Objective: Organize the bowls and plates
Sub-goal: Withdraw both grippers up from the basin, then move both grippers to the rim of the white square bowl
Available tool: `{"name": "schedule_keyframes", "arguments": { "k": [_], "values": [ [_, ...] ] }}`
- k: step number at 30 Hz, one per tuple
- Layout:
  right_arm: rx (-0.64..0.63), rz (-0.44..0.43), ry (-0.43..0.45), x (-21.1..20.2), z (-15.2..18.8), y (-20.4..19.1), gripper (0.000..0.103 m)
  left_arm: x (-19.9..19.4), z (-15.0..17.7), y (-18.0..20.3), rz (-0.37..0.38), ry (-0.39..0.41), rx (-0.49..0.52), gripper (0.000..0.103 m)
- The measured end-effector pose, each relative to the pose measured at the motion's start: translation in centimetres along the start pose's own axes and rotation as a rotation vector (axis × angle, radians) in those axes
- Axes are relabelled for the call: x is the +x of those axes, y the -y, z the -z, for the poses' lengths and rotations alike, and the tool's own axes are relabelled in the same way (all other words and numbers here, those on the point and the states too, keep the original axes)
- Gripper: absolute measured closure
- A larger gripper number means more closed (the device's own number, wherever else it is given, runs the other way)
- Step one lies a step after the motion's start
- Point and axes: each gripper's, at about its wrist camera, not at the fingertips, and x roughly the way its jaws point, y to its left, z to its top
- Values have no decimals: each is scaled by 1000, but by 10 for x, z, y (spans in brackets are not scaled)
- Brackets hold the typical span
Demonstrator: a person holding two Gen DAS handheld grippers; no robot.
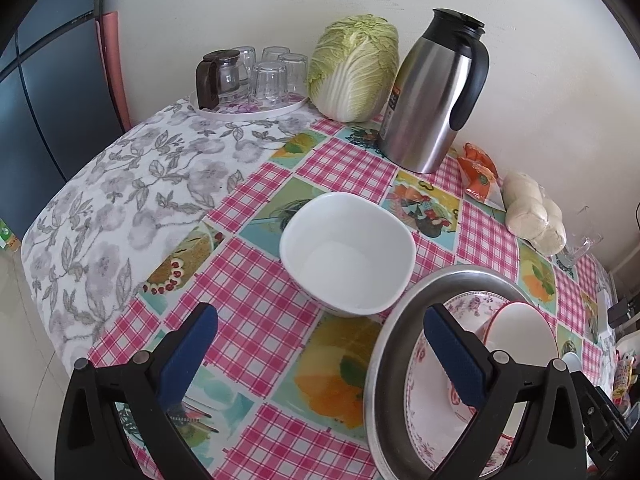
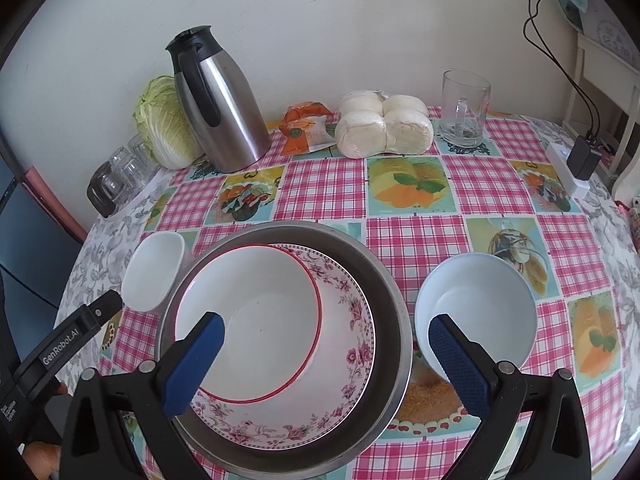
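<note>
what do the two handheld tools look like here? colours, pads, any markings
Both match: the left tool and right tool have black plastic finger arms with round silver pivot pins, tipped with blue textured pads. In the right wrist view, the left tool's black body reads "GenRobot.AI" in white. No cables or sleeves visible.

My left wrist camera looks steeply down along its own fingers point(image 1: 452, 356) from close above the table point(image 1: 256, 304), facing the wall at the back and the table's left corner. My right wrist camera looks down at a similar angle from just to the right, equally close, facing the same wall. Both views share the metal basin point(image 1: 384, 352) point(image 2: 396, 300) with its stacked dishes, the square white bowl point(image 1: 348, 254) point(image 2: 154, 272), the steel jug point(image 1: 430, 92) point(image 2: 218, 104), the cabbage point(image 1: 354, 68) point(image 2: 164, 124) and the bread rolls point(image 1: 532, 216) point(image 2: 384, 124). From the right camera I see the left gripper's body point(image 2: 68, 344) at the lower left edge.
</note>
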Motion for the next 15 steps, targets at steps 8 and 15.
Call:
{"name": "schedule_keyframes", "arguments": {
  "k": [8, 15],
  "values": [
    [-20, -2, 15, -4, 1, -18, 0, 3, -7, -12, 22, -5, -8, 1],
    [-46, -28, 11, -4, 0, -40, 0, 5, -15, -30, 66, 16, -66, 1]
  ]
}}
